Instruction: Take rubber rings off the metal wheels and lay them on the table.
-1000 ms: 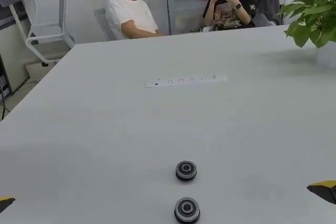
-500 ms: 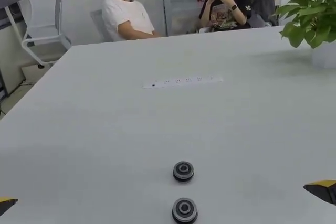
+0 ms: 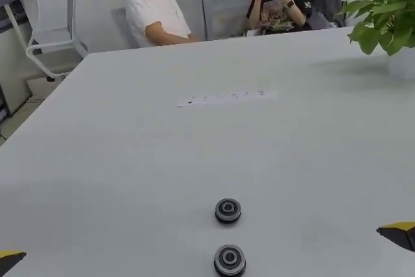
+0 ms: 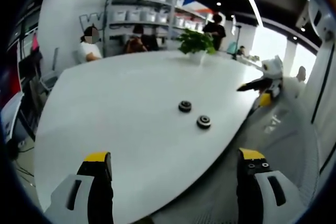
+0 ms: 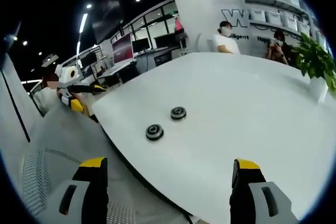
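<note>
Holding both grippers low at the near edge of the white table (image 3: 130,160), one out to either side, nothing gripped.

Left gripper (image 4: 173,179): jaws spread wide, yellow-tipped, bare table between them. Its tip shows at the bottom left corner of the head view (image 3: 10,259).

Right gripper (image 5: 169,179): jaws likewise wide apart, with nothing between them. Its tip shows at the lower right edge of the head view (image 3: 399,233).

Two metal wheels lie flat on the table between the grippers, well apart from each. The near wheel (image 3: 229,259) sits closer to the table edge; the far wheel (image 3: 227,211) lies just beyond it, not touching. From the left gripper both lie ahead and slightly right of its centre line (image 4: 203,122) (image 4: 185,106), with the right gripper beyond them (image 4: 260,84). From the right gripper they lie ahead (image 5: 154,131) (image 5: 178,113), the left gripper off beyond and to the left (image 5: 79,90).

Each wheel wears a dark rubber ring (image 3: 218,212) round its rim; neither ring is off.

Further ahead of both grippers: a white power strip (image 3: 227,97), a potted plant (image 3: 386,4), two seated people at the far side.
</note>
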